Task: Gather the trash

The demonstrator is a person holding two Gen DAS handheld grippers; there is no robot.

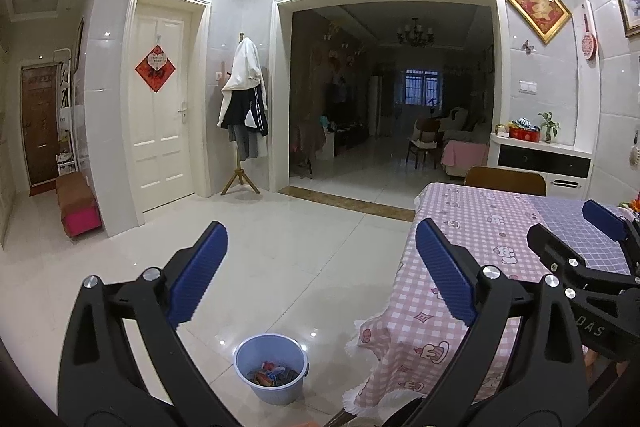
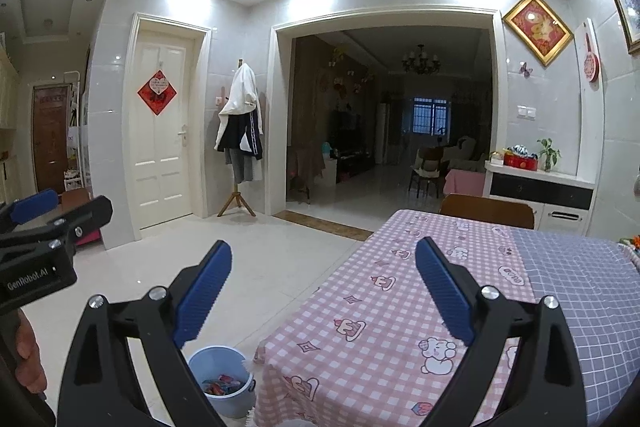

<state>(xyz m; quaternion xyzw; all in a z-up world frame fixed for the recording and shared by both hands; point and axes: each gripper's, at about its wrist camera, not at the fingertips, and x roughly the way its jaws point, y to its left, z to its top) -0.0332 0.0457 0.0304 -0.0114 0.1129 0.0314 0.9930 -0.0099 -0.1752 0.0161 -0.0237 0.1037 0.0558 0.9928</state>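
Note:
A light blue bucket (image 1: 271,367) stands on the tiled floor by the table's corner, with colourful wrappers (image 1: 273,375) inside. It also shows in the right wrist view (image 2: 222,375), wrappers (image 2: 222,385) in it. My left gripper (image 1: 320,275) is open and empty, held above the floor and the bucket. My right gripper (image 2: 323,293) is open and empty, over the table's near edge. Each gripper shows in the other's view: the right (image 1: 576,231) and the left (image 2: 56,207), both empty. No loose trash shows on the table.
The table (image 2: 400,307) has a pink checked cloth and a lavender one (image 2: 580,279). A chair back (image 2: 486,211) stands behind it, a white sideboard (image 2: 540,191) beyond. A coat stand (image 1: 242,115) is by the white door. Open tiled floor (image 1: 280,247) lies to the left.

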